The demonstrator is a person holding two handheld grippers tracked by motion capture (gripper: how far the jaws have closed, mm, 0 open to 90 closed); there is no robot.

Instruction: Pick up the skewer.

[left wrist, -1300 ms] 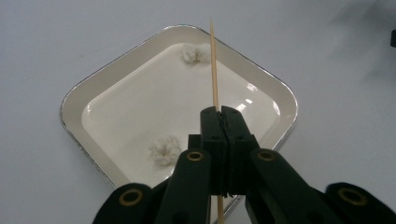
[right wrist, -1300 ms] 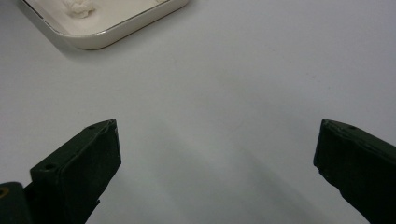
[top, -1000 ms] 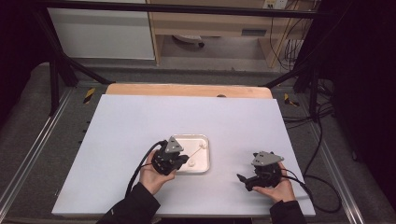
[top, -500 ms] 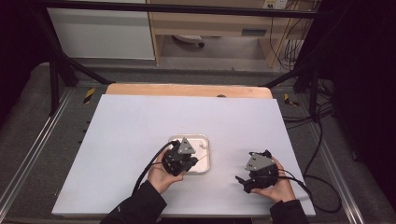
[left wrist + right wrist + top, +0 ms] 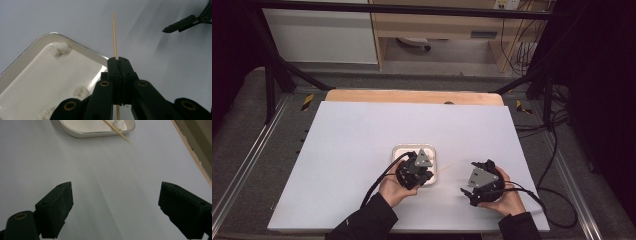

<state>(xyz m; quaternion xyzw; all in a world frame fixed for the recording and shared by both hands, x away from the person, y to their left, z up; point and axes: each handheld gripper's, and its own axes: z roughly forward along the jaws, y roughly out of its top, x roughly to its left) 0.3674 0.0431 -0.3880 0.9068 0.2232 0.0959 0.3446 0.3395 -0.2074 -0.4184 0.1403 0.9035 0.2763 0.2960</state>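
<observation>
The left gripper [image 5: 118, 61] is holding a thin wooden skewer [image 5: 114, 35]. Its two jaws are pressed tightly together, and the skewer is passing between them, with the pointed end sticking out far in front of the tips. In the left gripper view the skewer is pointing over the table [image 5: 150, 75], just beside the rim of a white tray [image 5: 75, 46]. In the high view the left gripper [image 5: 416, 171] is sitting over the near right part of the tray [image 5: 399, 149], and the skewer [image 5: 444, 169] is reaching out to the right, toward the right gripper [image 5: 482, 182]. The left hand [image 5: 393, 188] is gripping the tool from below, with the forearm in a dark sleeve [image 5: 362, 225] coming in from the bottom edge.

The right gripper [image 5: 115, 207] is standing wide open, with its jaws far apart and nothing between them. They are hovering over the bare table [image 5: 112, 182] and are touching nothing that I can see. In the right gripper view the tray [image 5: 82, 132] is lying ahead of it, and the skewer tip [image 5: 120, 133] is crossing over the tray rim. The right hand [image 5: 502, 197] is holding its gripper near the front right of the table [image 5: 362, 130], well apart from the tray.

Some small white lumps [image 5: 59, 48] are lying in the tray; I cannot tell what they are.
</observation>
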